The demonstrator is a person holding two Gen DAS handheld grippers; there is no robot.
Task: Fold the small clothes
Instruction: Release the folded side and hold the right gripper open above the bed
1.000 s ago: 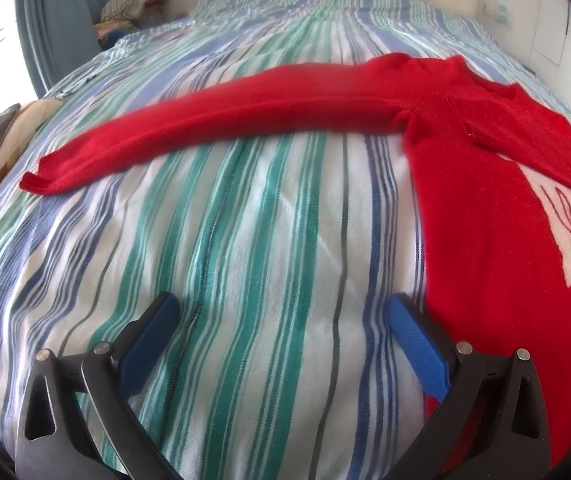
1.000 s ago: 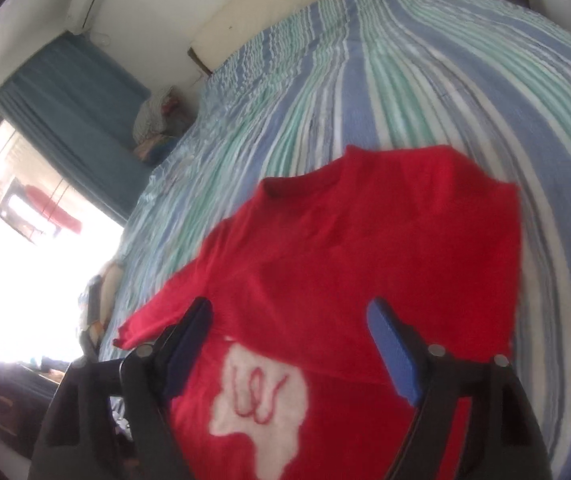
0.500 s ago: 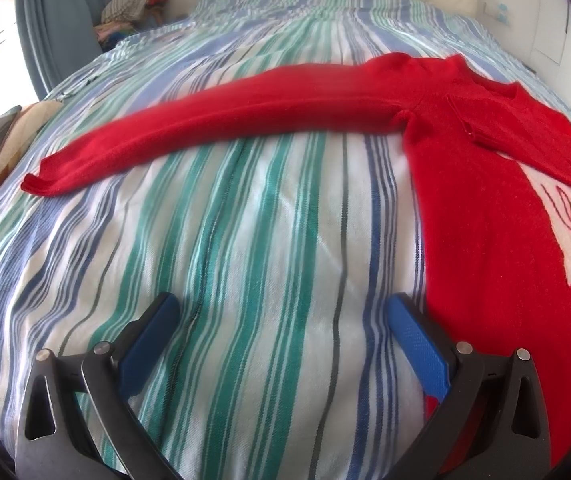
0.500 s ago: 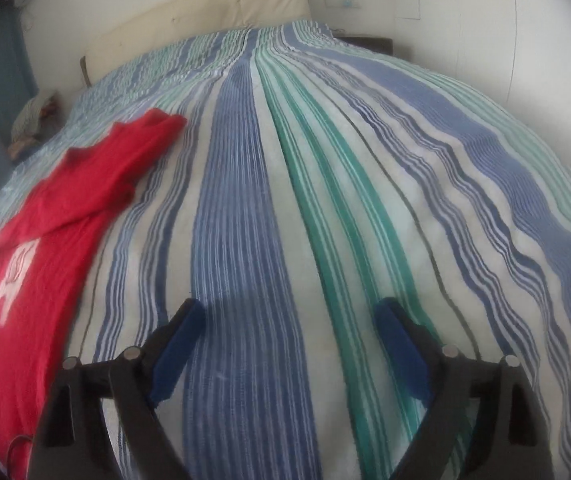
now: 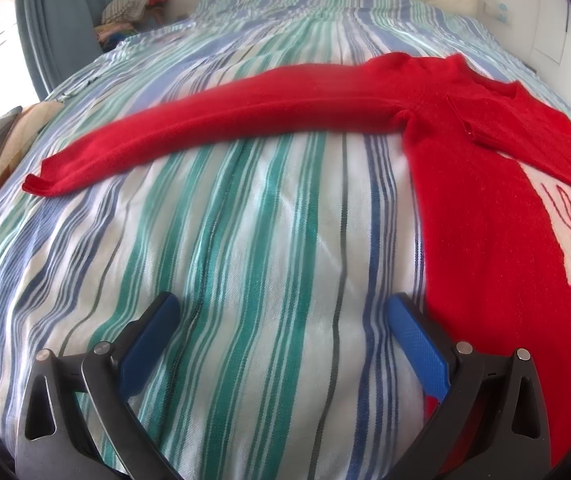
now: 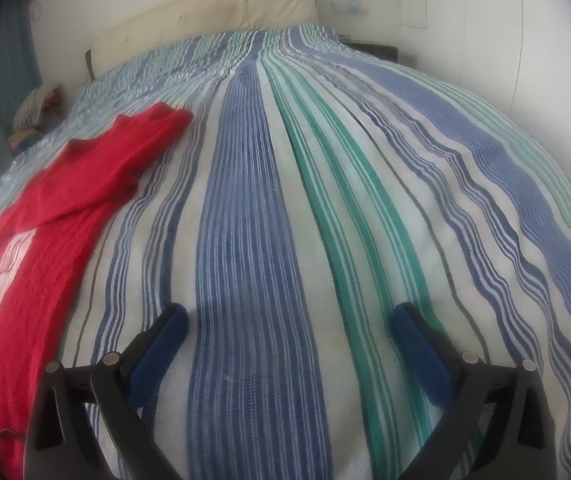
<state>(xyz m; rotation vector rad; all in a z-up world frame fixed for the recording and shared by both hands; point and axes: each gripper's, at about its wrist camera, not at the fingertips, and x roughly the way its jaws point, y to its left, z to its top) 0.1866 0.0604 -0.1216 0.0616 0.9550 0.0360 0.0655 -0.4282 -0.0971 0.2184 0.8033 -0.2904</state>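
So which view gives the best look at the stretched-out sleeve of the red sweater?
The left wrist view. There the sleeve runs unobstructed from shoulder to cuff across the striped bedspread. The right wrist view shows only the red sweater body and its folded-in side; that sleeve is out of frame.

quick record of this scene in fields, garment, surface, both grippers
garment: red sweater, white motif on the front
left sleeve: stretched out flat
right sleeve: folded across the chest
surface: striped bedspread
left gripper: open, empty, over the bedspread beside the sweater's hem
right gripper: open, empty, over bare bedspread
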